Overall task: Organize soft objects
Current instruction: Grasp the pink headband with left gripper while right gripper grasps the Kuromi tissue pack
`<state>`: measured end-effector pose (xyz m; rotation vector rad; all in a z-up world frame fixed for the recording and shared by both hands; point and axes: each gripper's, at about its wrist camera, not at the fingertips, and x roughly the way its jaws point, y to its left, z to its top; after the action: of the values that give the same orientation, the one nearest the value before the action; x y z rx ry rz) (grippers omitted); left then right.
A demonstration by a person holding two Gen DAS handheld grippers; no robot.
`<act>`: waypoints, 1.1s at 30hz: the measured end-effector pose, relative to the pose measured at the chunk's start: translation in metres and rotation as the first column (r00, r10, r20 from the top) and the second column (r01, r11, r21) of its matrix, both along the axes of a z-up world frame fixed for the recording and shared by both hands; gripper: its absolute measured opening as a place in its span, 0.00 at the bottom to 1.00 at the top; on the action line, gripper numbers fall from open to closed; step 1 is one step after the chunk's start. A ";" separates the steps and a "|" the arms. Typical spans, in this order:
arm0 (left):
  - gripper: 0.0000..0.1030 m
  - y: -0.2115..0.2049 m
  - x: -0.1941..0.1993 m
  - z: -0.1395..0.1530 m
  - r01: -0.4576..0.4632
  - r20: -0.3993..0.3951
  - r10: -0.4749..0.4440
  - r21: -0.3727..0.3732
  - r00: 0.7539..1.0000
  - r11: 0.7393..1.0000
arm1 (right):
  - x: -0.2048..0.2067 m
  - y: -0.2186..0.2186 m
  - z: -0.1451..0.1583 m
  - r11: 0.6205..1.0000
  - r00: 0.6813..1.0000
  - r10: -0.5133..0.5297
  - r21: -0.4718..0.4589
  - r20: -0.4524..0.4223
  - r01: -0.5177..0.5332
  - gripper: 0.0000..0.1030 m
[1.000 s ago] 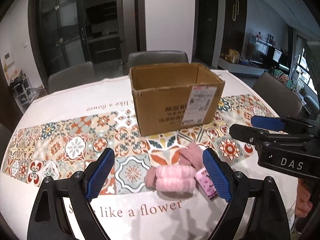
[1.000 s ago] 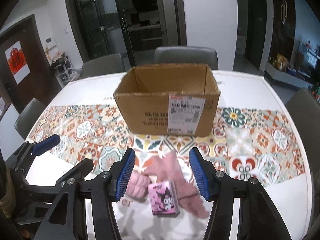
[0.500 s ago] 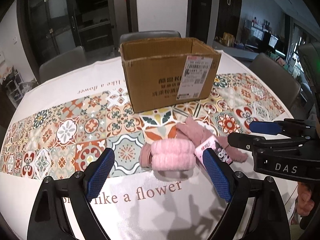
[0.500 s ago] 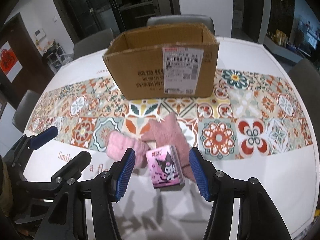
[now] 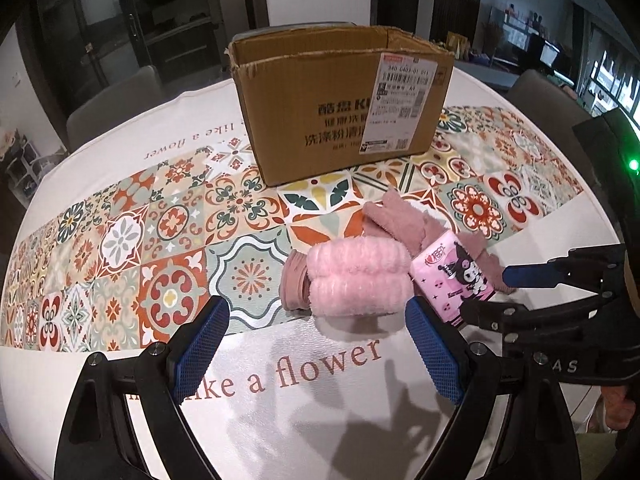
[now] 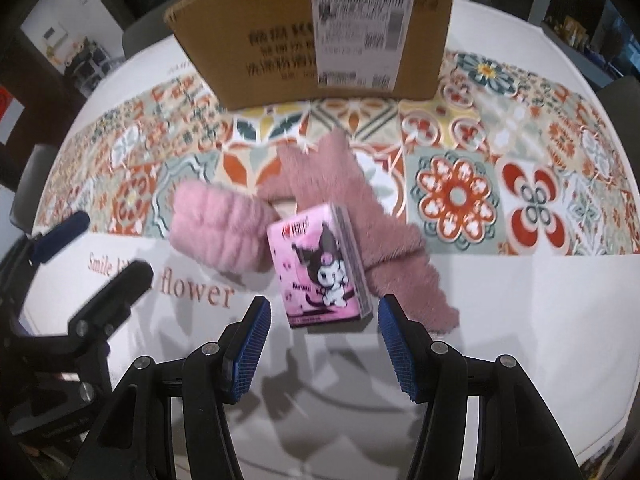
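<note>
Both grippers open, nothing held.
Right gripper (image 6: 322,342) jaws wide, just short of tissue pack (image 6: 320,266); left gripper (image 5: 316,350) jaws wide before pink roll (image 5: 358,280). Pack overlaps mauve cloth (image 6: 360,208) on counter (image 6: 520,320); box (image 5: 340,104) behind.

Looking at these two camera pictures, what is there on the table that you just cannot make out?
- Inside of the cardboard box: hidden in both views by its front wall, and cut off by the top edge in the right wrist view.
- Shipping label text: blurred in the right wrist view, too small in the left.
- Dusty pink fuzzy cloth: partly covered by the pink tissue pack, so its shape is unclear.
- Darker pink item: mostly hidden behind the fluffy pink roll.
</note>
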<state>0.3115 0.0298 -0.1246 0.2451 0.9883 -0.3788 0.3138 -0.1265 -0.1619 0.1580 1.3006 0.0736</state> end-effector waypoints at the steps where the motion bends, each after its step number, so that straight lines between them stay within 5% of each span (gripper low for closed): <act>1: 0.88 0.000 0.001 0.000 0.003 -0.003 -0.003 -0.001 1.000 1.000 | 0.000 0.000 -0.002 1.000 1.000 0.005 0.000 -0.006 -0.005 0.56; 14: 0.87 -0.015 0.024 -0.018 0.051 -0.096 -0.056 -0.050 0.994 0.997 | 0.005 0.002 -0.025 0.999 0.998 0.032 0.016 -0.061 -0.032 0.56; 25: 0.87 -0.024 0.042 -0.042 0.044 -0.139 -0.046 -0.023 0.989 0.999 | 0.011 0.009 -0.034 0.998 0.997 0.052 0.032 -0.056 -0.051 0.56; 27: 0.87 -0.023 0.043 -0.047 0.040 -0.149 -0.043 -0.022 0.988 0.999 | 0.014 0.013 -0.035 0.998 0.997 0.061 0.024 -0.045 -0.060 0.62; 33: 0.75 -0.020 0.049 -0.057 0.017 -0.191 -0.027 -0.052 0.981 0.999 | 0.018 0.020 -0.037 0.996 0.996 0.086 -0.007 -0.017 -0.086 0.63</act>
<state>0.3604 0.0099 -0.1818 0.1768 1.1647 -0.4531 0.3313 -0.1068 -0.1989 0.0960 1.3242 0.1411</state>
